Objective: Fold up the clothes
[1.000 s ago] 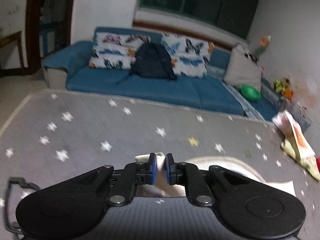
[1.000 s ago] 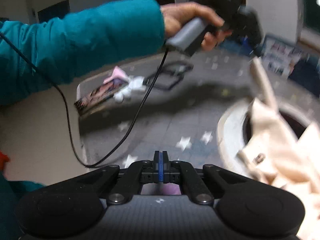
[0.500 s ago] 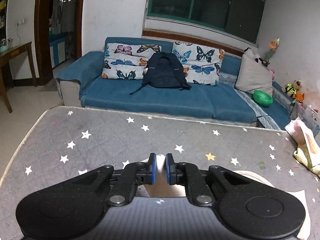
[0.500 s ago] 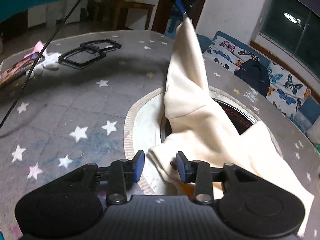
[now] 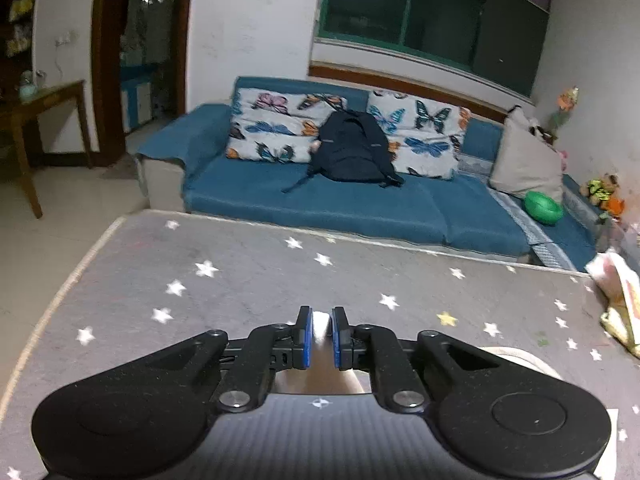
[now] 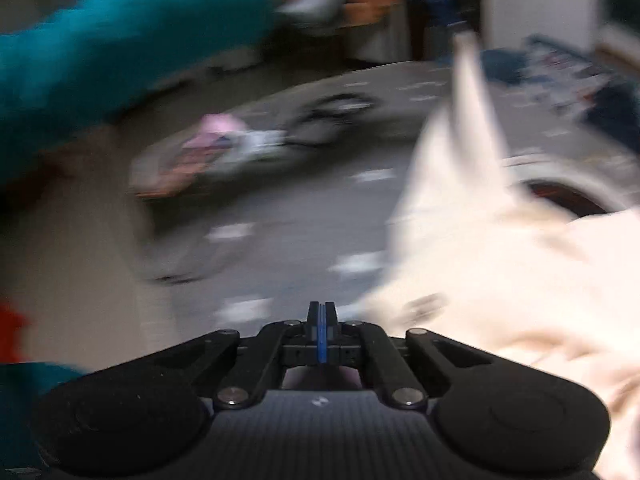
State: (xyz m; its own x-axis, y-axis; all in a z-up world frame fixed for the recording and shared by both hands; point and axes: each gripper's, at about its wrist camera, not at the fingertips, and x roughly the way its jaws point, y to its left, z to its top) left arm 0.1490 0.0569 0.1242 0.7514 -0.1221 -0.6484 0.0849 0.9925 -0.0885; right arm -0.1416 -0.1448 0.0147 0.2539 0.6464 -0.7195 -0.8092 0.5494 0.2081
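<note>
1. Left gripper (image 5: 321,334) pinches a corner of the cream garment (image 6: 500,272), lifting it above the table (image 5: 248,276).
2. Right gripper (image 6: 321,330) is closed, empty; the garment hangs at its 2 o'clock, long axis near vertical.

Blue sofa (image 5: 352,200) with butterfly cushions (image 5: 276,128), dark window (image 5: 436,20), white wall (image 5: 248,24), wooden doorway (image 5: 140,60)
</note>
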